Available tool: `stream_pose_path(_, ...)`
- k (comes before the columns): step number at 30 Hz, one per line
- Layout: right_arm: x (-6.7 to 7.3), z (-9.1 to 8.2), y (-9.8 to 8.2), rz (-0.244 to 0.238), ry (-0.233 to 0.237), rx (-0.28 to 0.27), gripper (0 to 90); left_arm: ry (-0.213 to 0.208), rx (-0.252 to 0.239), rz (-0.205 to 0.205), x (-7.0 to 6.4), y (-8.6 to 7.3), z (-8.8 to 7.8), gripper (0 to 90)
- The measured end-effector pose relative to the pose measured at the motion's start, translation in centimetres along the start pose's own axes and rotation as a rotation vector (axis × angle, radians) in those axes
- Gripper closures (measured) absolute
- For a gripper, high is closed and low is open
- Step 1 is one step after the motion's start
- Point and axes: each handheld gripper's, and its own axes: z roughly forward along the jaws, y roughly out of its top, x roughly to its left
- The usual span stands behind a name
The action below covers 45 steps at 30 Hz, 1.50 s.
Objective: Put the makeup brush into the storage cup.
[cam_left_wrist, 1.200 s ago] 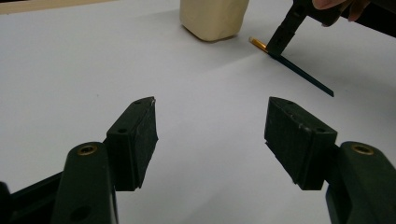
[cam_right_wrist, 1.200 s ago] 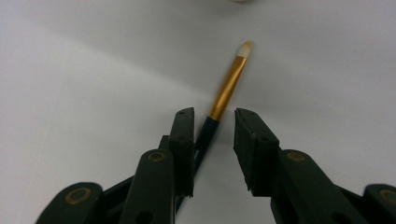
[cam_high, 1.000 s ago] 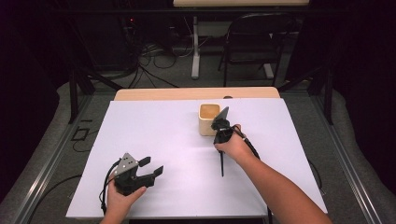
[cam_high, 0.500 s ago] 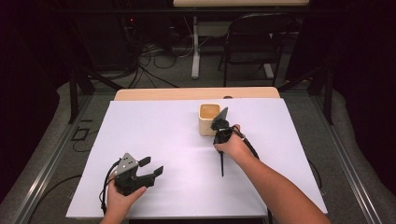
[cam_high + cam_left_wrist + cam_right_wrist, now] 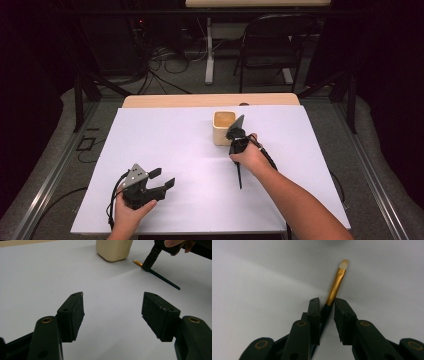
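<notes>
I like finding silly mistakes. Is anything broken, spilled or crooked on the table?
Nothing looks broken or spilled. The thin dark paintbrush with a gold collar lies flat on the white table beside the upright cream square cup, between the right tool's narrowed jaws.

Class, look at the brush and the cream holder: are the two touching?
Apart. The left gripper view shows a strip of bare white table between the brush tip and the holder.
</notes>
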Motion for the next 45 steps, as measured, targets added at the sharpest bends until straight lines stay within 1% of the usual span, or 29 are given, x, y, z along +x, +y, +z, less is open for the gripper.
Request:
stream_pose_path(2, -0.1, 0.0, 0.0, 0.0, 0.001, -0.003, 76.3, 0.0, 0.001, 0.0, 0.0, 0.0, 0.0, 34.3)
stream_pose_path(5, -0.1, 0.0, 0.1, 0.014, 0.006, 0.01, 78.0, 0.0, 0.004, -0.002, 0.0, 0.0, 0.1, 34.3)
stream_pose_path(6, -0.2, 0.0, 0.1, 0.01, 0.008, 0.011, 78.2, -0.001, 0.004, -0.002, 0.0, 0.0, 0.1, 34.3)
stream_pose_path(7, -0.3, 0.1, 0.0, 0.016, 0.019, -0.007, 78.4, -0.001, 0.003, -0.002, 0.0, 0.0, 0.1, 34.3)
stream_pose_path(8, -0.2, -0.1, 0.1, 0.019, 0.009, 0.02, 78.8, -0.001, 0.003, -0.002, 0.0, 0.0, 0.1, 34.3)
stream_pose_path(9, -0.3, -0.2, 0.2, 0.008, -0.001, 0.037, 79.2, -0.001, 0.003, -0.003, 0.0, 0.0, 0.1, 34.3)
stream_pose_path(10, -0.3, -0.1, 0.2, 0.002, -0.003, 0.034, 79.6, -0.001, 0.004, -0.003, 0.0, 0.0, 0.1, 34.3)
stream_pose_path(13, -0.3, 0.1, 0.1, 0.016, 0.007, 0.009, 81.3, -0.001, 0.004, -0.003, 0.0, 0.0, 0.1, 34.3)
stream_pose_path(15, -0.2, 0.2, 0.1, 0.013, 0.007, -0.001, 81.9, -0.001, 0.005, -0.003, 0.0, 0.0, 0.1, 34.3)
stream_pose_path(21, -0.3, 0.1, 0.1, 0.004, -0.003, 0.013, 83.0, -0.001, 0.005, -0.003, 0.0, 0.0, 0.1, 34.3)
stream_pose_path(26, -0.2, 0.1, 0.1, 0.001, 0.0, 0.005, 83.6, -0.001, 0.006, -0.003, 0.0, 0.0, 0.1, 34.3)
stream_pose_path(32, -0.2, 0.1, 0.1, -0.009, -0.005, 0.009, 83.8, -0.003, 0.005, -0.005, 0.0, 0.0, 0.1, 34.3)
stream_pose_path(35, -0.2, 0.0, 0.0, -0.014, -0.002, 0.018, 83.8, -0.005, 0.004, -0.006, 0.1, 0.0, 0.1, 34.3)
stream_pose_path(36, -0.2, 0.0, 0.0, -0.025, -0.002, 0.019, 83.9, -0.005, 0.004, -0.006, 0.1, 0.0, 0.1, 34.3)
stream_pose_path(38, -0.1, -0.2, 0.0, -0.021, -0.002, 0.025, 83.9, -0.006, 0.004, -0.006, 0.1, 0.0, 0.1, 34.3)
stream_pose_path(39, -0.1, -0.1, -0.1, -0.017, 0.007, 0.006, 83.9, -0.004, 0.005, -0.005, 0.1, 0.0, 0.1, 34.3)
stream_pose_path(41, -0.1, -0.5, -0.1, -0.021, 0.011, 0.006, 83.9, -0.003, 0.004, -0.005, 0.1, 0.0, 0.1, 34.3)
stream_pose_path(42, -0.1, -0.7, -0.1, -0.011, 0.016, 0.007, 83.9, -0.005, 0.002, -0.005, 0.1, 0.0, 0.1, 34.3)
stream_pose_path(43, -0.2, -0.8, -0.2, -0.022, 0.039, -0.03, 84.0, -0.005, 0.003, -0.004, 0.1, 0.0, 0.1, 34.3)
stream_pose_path(44, -0.2, -1.1, -0.2, -0.024, 0.042, -0.035, 84.0, -0.005, 0.003, -0.004, 0.1, 0.0, 0.1, 34.3)
stream_pose_path(45, -0.3, -1.7, -0.2, -0.039, 0.027, 0.002, 84.0, -0.004, 0.003, -0.004, 0.1, 0.0, 0.1, 34.3)
